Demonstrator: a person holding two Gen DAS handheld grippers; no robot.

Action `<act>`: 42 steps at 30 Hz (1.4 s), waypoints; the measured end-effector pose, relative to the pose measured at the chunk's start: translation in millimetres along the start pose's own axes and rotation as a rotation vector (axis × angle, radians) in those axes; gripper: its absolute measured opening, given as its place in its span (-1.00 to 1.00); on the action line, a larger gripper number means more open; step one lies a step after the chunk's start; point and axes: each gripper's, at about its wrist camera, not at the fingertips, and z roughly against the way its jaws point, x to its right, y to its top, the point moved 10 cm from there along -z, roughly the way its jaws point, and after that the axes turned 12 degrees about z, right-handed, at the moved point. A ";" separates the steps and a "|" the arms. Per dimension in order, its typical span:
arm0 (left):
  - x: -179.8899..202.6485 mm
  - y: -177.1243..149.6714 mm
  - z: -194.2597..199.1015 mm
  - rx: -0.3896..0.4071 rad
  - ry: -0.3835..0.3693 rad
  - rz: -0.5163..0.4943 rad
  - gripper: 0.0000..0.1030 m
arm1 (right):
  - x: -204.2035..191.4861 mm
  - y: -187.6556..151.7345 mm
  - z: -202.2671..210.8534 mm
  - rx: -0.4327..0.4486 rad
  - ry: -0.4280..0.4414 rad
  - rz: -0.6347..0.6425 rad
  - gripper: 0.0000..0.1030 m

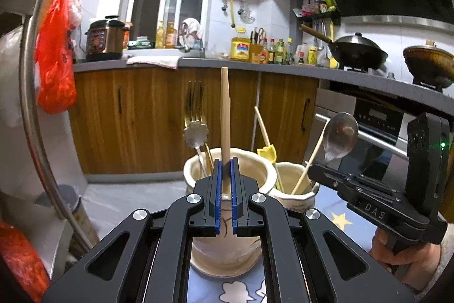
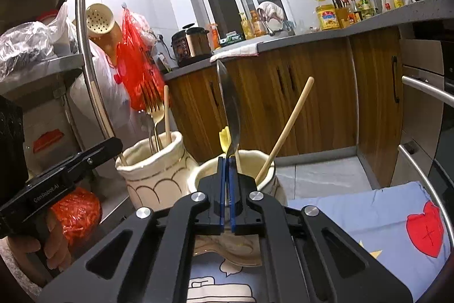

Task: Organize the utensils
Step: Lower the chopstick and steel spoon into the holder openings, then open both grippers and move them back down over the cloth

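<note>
- Two cream ceramic pots stand side by side on a blue patterned cloth (image 2: 369, 215), in front of wood-fronted kitchen cabinets.
- The larger pot (image 1: 264, 175) holds a gold fork (image 1: 195, 107) with its tines up, a silver utensil with a flower-shaped end (image 1: 195, 135) and the lower end of a wooden stick.
- The smaller pot (image 2: 195, 178) holds a long wooden-handled utensil (image 2: 286, 127) leaning to one side, and a yellow-tipped one (image 2: 225, 139) behind the spoon.
- The left gripper (image 1: 226, 161) is closed on the wooden stick (image 1: 225, 110); its blue pads press on both sides of it just above the larger pot's mouth, and the stick stands nearly upright, rising well above the jaws.
- The right gripper (image 2: 227, 159) is closed on the neck of a metal spoon (image 2: 228, 101), the blue pads almost meeting around the thin handle. The bowl of the spoon points up, seen edge-on in the right wrist view and face-on in the left one.
- The spoon sits directly over the smaller pot's opening, its lower handle running down between the pads towards the inside.
- A person's hand (image 1: 403, 252) grasps the right gripper's handle beside the pots.
</note>
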 end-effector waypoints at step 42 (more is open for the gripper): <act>3.1 4.1 4.3 0.004 0.016 0.006 0.20 | 3.2 8.2 11.0 -0.022 0.037 -0.045 -0.02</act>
